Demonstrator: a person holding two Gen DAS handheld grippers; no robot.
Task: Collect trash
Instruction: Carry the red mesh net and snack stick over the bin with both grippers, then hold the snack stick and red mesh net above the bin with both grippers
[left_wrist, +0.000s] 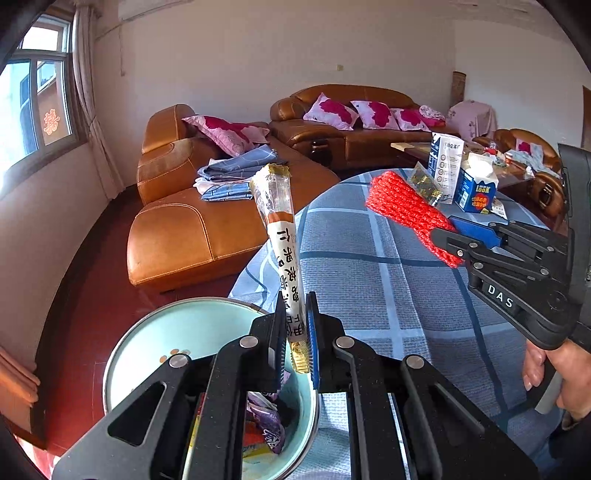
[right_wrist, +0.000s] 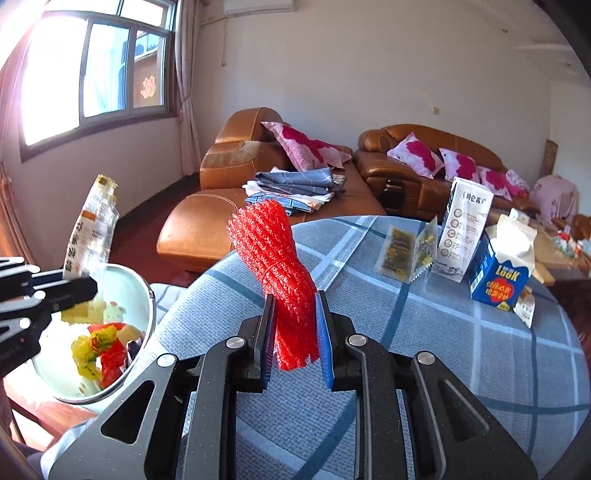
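Note:
My left gripper is shut on a long clear snack wrapper with black lettering, held upright over the pale green trash bin. The bin holds several crumpled wrappers. My right gripper is shut on a red foam fruit net, held above the blue checked tablecloth. The right gripper and net also show in the left wrist view; the left gripper and wrapper show in the right wrist view, beside the bin.
On the table's far right stand a blue milk carton, a tall white carton and small clear sachets. Brown leather sofas with pink pillows and folded cloth lie beyond. A red floor lies left of the table.

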